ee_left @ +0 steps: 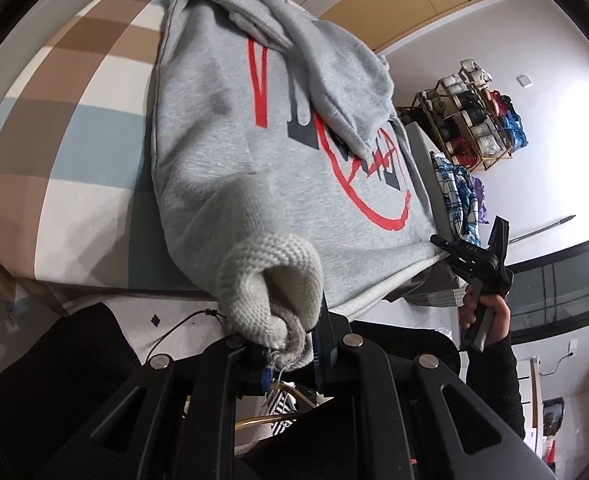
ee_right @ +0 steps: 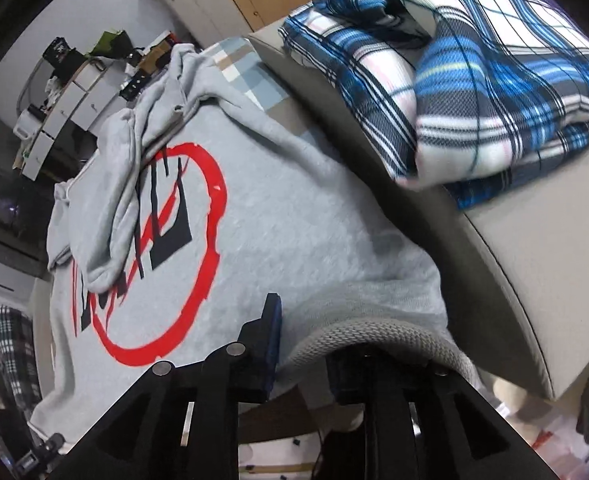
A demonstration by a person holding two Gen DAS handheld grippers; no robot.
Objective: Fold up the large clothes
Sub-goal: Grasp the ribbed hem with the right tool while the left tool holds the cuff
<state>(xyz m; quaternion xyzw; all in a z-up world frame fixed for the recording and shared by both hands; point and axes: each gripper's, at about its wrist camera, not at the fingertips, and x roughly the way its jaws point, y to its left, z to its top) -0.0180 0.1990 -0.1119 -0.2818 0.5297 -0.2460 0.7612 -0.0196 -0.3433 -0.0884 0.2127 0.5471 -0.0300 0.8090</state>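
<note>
The grey hoodie lies spread, print side up, on the bed, its hood and one sleeve already folded over the chest. The left tool is clamped on the ribbed hem at the near left corner; the right tool has the same ribbing between its fingers at the near right corner, though whether the pads actually press on it cannot be told. Risk, in my judgement: if that right hold is loose, lifting the hem would drop one corner and skew the fold; the loose sleeve could also slide off when the body moves. Room: open checked bedding lies to the hoodie's left. On the right, a grey cushion butts against the garment, bearing a plaid blue cloth, so clearance is poor there.
</note>
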